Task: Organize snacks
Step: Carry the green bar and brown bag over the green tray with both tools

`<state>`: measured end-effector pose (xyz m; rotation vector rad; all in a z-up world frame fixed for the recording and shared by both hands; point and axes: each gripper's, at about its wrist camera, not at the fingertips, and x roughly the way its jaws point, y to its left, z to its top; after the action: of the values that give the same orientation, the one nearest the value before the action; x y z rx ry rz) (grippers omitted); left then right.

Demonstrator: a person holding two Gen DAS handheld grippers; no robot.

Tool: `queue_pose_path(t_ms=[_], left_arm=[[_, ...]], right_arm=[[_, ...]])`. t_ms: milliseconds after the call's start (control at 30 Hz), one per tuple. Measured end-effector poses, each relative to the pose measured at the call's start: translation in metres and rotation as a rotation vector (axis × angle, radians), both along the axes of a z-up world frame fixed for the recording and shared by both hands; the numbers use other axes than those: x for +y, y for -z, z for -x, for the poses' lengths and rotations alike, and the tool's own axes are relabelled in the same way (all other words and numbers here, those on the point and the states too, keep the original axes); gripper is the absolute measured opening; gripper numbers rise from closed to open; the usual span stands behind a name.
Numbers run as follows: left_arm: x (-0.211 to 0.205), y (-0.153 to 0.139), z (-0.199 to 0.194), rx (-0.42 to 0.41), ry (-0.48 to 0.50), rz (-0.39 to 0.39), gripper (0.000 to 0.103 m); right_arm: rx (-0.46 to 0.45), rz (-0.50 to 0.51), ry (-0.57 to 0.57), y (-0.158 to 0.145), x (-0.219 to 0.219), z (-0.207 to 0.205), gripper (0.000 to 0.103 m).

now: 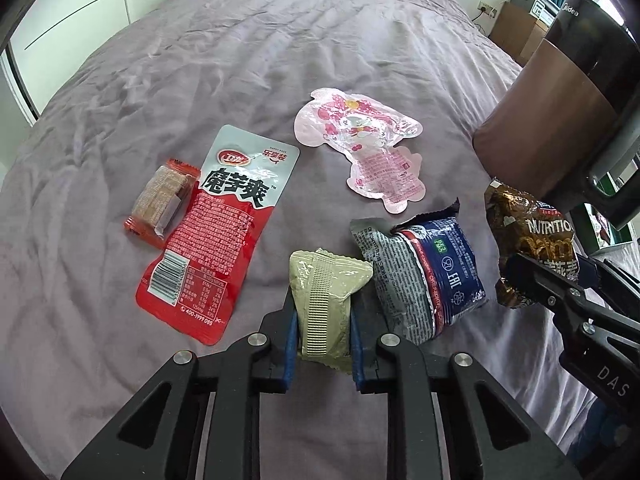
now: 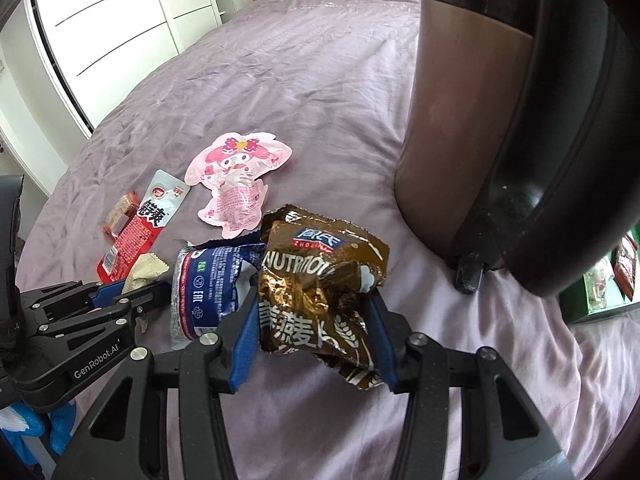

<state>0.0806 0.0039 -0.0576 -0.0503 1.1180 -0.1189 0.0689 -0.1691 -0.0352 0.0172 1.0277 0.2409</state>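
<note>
My left gripper (image 1: 324, 312) is shut on a beige-green snack packet (image 1: 326, 300), low over the purple bedsheet. My right gripper (image 2: 316, 320) is shut on a brown "Nutrition" snack bag (image 2: 320, 288), which also shows in the left wrist view (image 1: 532, 240). A blue and grey packet (image 1: 424, 272) lies between the two grippers. A long red packet (image 1: 216, 232) and a small orange wafer packet (image 1: 164, 200) lie to the left. A pink character-shaped pouch (image 1: 368, 148) lies further back.
A brown and black electric kettle (image 2: 500, 120) stands on the bed at the right, close to my right gripper. A green box (image 2: 600, 284) sits at the far right edge. White wardrobe doors (image 2: 120, 20) stand beyond the bed's left side.
</note>
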Motion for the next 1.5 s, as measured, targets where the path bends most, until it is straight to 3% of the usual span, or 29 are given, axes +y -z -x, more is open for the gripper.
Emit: queue_pose_path(t_ms=[167,367,633,1067,1300,1500], left_arm=[[0.006,-0.017,0.017,-0.022,-0.005,-0.005,0.018],[-0.003,-0.037,0.047,-0.042,0.053,-0.020,0.018],[-0.048,-0.050,0.083,-0.052,0.175,0.015,0.018],[-0.185,-0.070,0.106,-0.065,0.483,0.028,0.018],[-0.271,-0.083,0.082,-0.099,0.601,0.044,0.018],[-0.333,-0.085,0.042,-0.124,0.625,0.044,0.018]], right_arm=[[-0.009,-0.028,-0.032,-0.012,-0.002,0.021,0.064],[-0.009,-0.057,-0.035,-0.023,-0.015,0.051,0.064],[-0.011,-0.096,0.053,-0.026,-0.061,0.088,0.064],[-0.099,-0.078,0.271,-0.046,-0.179,0.105,0.064],[-0.133,-0.033,0.364,-0.055,-0.251,0.083,0.064],[-0.144,-0.004,0.427,-0.055,-0.305,0.053,0.064]])
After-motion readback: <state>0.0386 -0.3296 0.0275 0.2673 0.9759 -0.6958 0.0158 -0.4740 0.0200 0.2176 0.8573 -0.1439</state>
